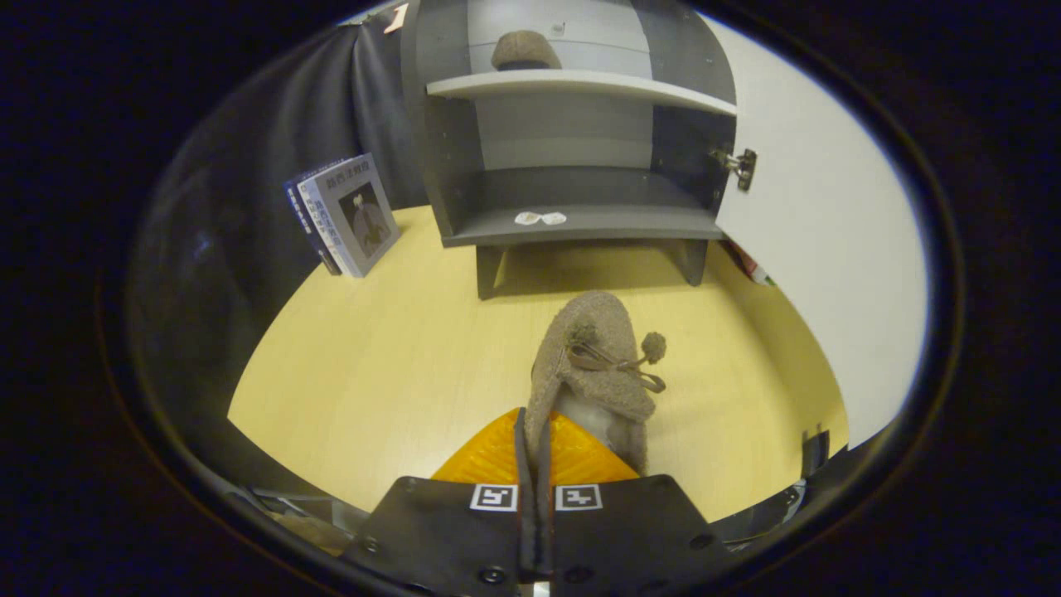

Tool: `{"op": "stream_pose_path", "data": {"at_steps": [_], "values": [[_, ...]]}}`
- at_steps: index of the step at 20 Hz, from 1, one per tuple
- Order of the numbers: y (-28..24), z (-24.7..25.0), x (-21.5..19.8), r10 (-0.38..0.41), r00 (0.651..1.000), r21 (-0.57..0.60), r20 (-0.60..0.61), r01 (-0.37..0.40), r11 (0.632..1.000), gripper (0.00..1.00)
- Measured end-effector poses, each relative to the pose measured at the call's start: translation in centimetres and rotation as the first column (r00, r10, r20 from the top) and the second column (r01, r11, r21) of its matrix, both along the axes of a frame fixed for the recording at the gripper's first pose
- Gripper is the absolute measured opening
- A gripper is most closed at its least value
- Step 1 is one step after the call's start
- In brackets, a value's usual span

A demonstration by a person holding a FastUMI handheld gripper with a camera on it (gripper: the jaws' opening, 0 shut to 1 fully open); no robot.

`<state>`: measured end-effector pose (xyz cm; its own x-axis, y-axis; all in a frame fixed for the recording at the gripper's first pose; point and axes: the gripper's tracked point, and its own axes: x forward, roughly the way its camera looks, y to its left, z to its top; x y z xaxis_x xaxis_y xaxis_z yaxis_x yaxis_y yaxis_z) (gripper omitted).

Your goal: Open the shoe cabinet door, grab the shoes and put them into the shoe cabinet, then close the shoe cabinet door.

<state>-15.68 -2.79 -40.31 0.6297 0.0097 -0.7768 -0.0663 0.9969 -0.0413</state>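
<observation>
The fingers (535,448) are closed together on the rim of a brown fuzzy slipper with a pom-pom and a bow (598,365), in the lower centre of the frame. The slipper points ahead over the light yellow wooden desk (390,365). Beyond it, in the upper centre, stands the grey shoe cabinet (580,224), its white door (821,249) open to the right. A second brown slipper (525,51) lies on the upper white shelf (580,83). Two books (348,214) lean at the upper left.
</observation>
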Motion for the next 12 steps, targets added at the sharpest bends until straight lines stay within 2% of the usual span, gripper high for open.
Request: {"op": "stream_pose_path", "data": {"at_steps": [7, 12], "values": [[-1.6, 9.2, 6.4, -0.008, 0.988, -0.008, 0.154, 0.009, 1.0, 0.03], [-2.1, 18.3, 13.3, 0.019, 0.951, -0.025, 0.31, -0.012, 1.0, 0.03]]}}
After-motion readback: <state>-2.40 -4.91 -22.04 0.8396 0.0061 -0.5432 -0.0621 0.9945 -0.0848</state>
